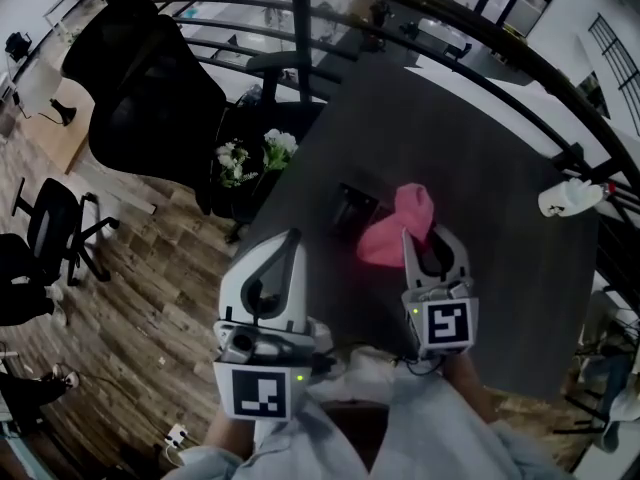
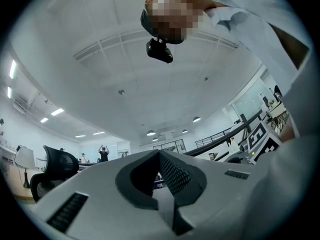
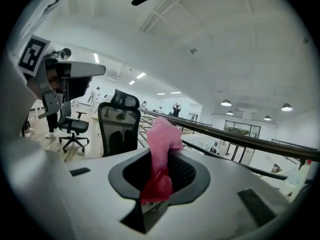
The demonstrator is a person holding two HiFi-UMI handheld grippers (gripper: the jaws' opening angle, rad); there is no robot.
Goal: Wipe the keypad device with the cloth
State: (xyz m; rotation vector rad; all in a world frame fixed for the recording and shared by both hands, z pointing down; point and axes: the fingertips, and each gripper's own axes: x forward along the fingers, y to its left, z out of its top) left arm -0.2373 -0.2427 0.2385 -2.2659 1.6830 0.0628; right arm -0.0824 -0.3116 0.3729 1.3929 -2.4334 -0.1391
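Half cloth (image 1: 405, 223) buried in right claw (image 1: 428, 240); keypad device (image 1: 352, 208) murky.

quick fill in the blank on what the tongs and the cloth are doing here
The right tongs are shut on a ____ cloth.
The left tongs are shut on ____.
The keypad device lies on the table, to the cloth's ____ in the head view.
Missing words: pink; nothing; left.

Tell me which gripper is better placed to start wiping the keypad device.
Right. The right gripper is shut on the pink cloth near the keypad device; the left gripper is shut and empty.
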